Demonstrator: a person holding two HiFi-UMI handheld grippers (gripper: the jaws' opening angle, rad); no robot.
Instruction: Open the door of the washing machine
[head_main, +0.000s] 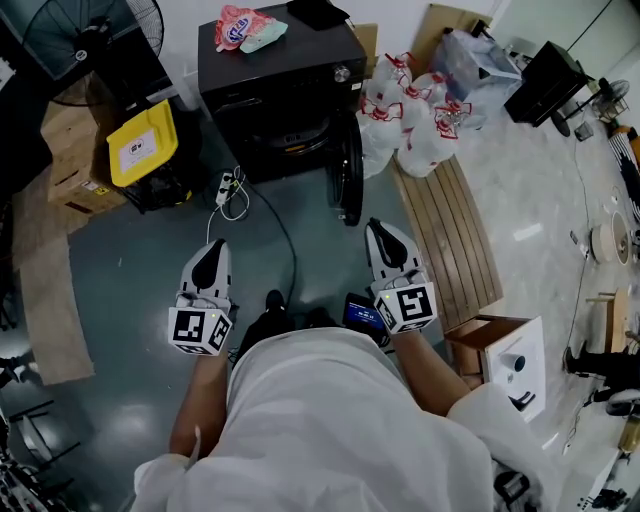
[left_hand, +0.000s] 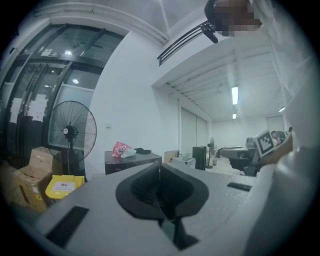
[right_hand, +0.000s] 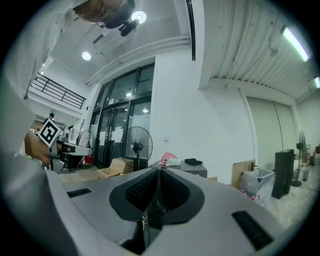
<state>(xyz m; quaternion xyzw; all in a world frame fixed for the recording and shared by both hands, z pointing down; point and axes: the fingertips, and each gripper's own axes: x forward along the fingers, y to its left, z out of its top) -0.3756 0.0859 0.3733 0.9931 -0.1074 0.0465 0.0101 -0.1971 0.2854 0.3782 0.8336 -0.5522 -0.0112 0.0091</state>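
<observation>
Holding left tool (head_main: 213, 252) and right tool (head_main: 384, 234) mid-frame, both pressed together, empty. Washing machine (head_main: 280, 62) upper centre, door (head_main: 348, 182) apparently ajar. Risk: my closed tools may knock the door rather than hook it.

From above, the washing machine (head_main: 280, 90) shows mostly its top, and its door (head_main: 349, 180) is edge-on, its face not visible. In both gripper views the left tongs (left_hand: 159, 169) and right tongs (right_hand: 158, 172) hide the machine's front. The fan (head_main: 95, 40) is cut off by the top edge; print on the pink packet (head_main: 238, 25) is too small to read.
</observation>
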